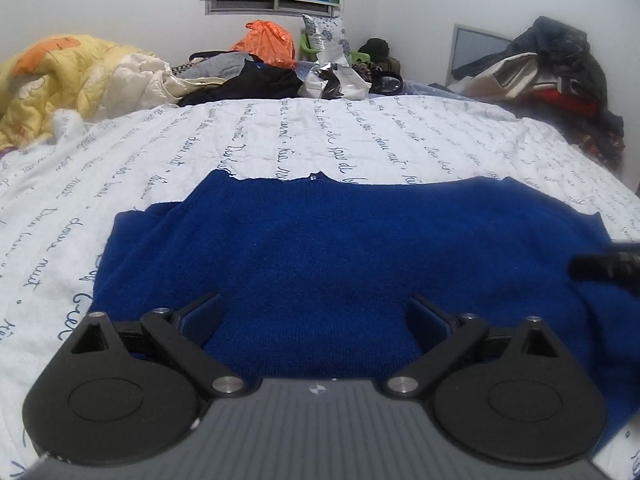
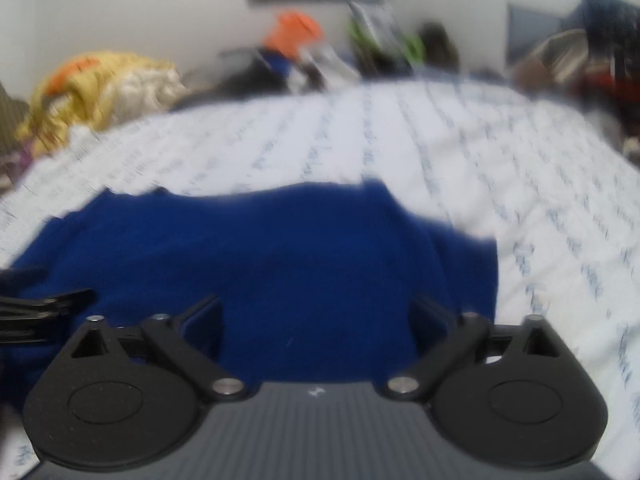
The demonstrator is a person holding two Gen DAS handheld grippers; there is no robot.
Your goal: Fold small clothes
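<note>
A small dark blue knit sweater (image 1: 340, 248) lies flat on the white bedsheet with blue script (image 1: 280, 140). My left gripper (image 1: 316, 316) is open, low over the sweater's near edge, with nothing between its fingers. My right gripper (image 2: 316, 316) is open too, over the sweater's right part (image 2: 280, 264); this view is blurred. The right gripper's black tip shows at the right edge of the left wrist view (image 1: 608, 270). The left gripper's tip shows at the left edge of the right wrist view (image 2: 44, 308).
A yellow quilt (image 1: 68, 80) is heaped at the back left. Black clothes (image 1: 256, 84), an orange bag (image 1: 268, 42) and other items lie along the far edge. A dark clothes pile (image 1: 560, 72) sits at the back right. A white wall is behind.
</note>
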